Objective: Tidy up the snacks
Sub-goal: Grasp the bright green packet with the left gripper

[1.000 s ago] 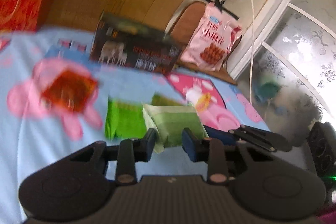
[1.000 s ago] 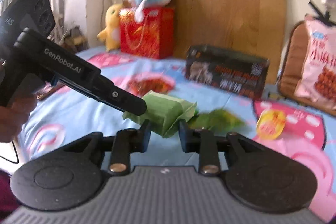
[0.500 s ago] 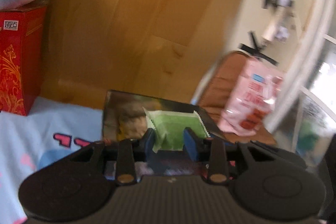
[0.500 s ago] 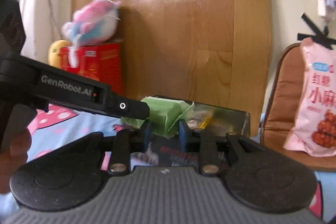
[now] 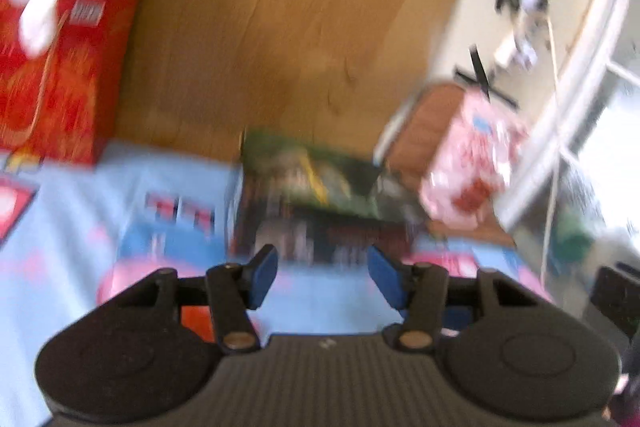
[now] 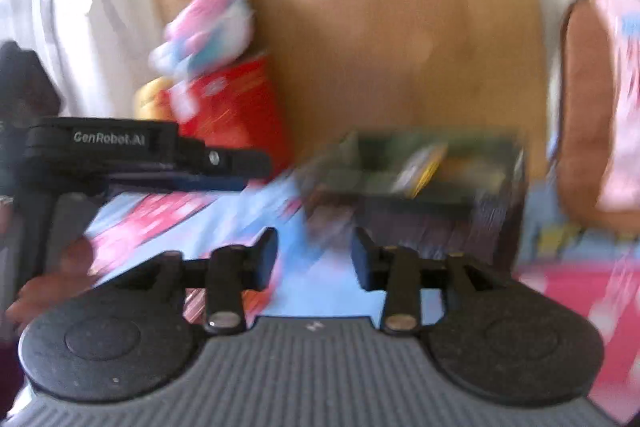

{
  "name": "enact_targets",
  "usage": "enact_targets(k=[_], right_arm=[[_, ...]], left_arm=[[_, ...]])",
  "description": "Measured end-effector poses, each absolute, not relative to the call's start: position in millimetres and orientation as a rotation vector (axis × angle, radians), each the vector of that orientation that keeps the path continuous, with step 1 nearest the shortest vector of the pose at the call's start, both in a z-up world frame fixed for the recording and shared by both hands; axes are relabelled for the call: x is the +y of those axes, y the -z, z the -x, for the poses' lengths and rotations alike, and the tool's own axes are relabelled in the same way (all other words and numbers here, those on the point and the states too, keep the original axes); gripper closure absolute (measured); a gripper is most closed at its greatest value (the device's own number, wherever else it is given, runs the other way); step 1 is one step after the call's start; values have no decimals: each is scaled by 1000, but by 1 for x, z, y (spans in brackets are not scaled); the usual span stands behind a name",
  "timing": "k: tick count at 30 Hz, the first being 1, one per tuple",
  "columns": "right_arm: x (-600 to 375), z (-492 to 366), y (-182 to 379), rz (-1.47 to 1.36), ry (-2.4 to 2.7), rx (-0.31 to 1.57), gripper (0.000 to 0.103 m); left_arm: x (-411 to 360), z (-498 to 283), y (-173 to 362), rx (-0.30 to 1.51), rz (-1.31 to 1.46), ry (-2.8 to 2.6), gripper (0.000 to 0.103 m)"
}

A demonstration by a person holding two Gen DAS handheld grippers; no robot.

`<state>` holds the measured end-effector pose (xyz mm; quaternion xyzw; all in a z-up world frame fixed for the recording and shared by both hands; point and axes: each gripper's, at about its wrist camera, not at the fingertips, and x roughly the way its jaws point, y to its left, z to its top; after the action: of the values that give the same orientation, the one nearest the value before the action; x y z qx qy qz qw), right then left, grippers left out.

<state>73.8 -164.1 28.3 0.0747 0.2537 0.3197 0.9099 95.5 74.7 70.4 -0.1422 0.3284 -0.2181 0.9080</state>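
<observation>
Both views blurring with motion. Left hand-held gripper (image 5: 322, 277) and right hand-held gripper (image 6: 314, 259) are both spread, carrying nothing. Green snacks (image 6: 408, 163) are lying in the dark box (image 5: 320, 211) at 12 o'clock on the bed (image 5: 120, 195). Judgement: steady the wrists before reaching, and approach any next packet squarely.

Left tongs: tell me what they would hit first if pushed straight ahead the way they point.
Most likely the dark box standing on the blue cloth. It lies straight beyond the open, empty left tongs. The picture is blurred, so the depth is uncertain.
</observation>
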Motion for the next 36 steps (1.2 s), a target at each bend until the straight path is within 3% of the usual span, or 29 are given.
enact_targets(k=[5, 10, 12, 13, 15, 23, 29, 33, 36], right_arm=[[-169, -22, 4, -164, -703, 651, 56], [-158, -1, 12, -85, -703, 666, 56], [-149, 3, 13, -28, -691, 635, 57], [-144, 1, 13, -8, -683, 625, 57], [-141, 6, 11, 22, -669, 619, 69], [-159, 49, 12, 98, -703, 610, 69], [-169, 67, 14, 82, -682, 616, 65], [-162, 68, 14, 89, -671, 607, 48], [-157, 69, 19, 116, -668, 583, 47]], left_arm=[[77, -63, -36, 777, 286, 439, 52], [71, -60, -9, 851, 303, 424, 54], [64, -54, -9, 820, 272, 413, 55], [62, -51, -10, 832, 277, 429, 62], [61, -43, -11, 850, 297, 451, 62], [48, 12, -9, 873, 281, 540, 58], [49, 25, -8, 865, 296, 569, 52], [52, 26, -11, 845, 290, 556, 48], [52, 24, -4, 853, 302, 554, 53]])
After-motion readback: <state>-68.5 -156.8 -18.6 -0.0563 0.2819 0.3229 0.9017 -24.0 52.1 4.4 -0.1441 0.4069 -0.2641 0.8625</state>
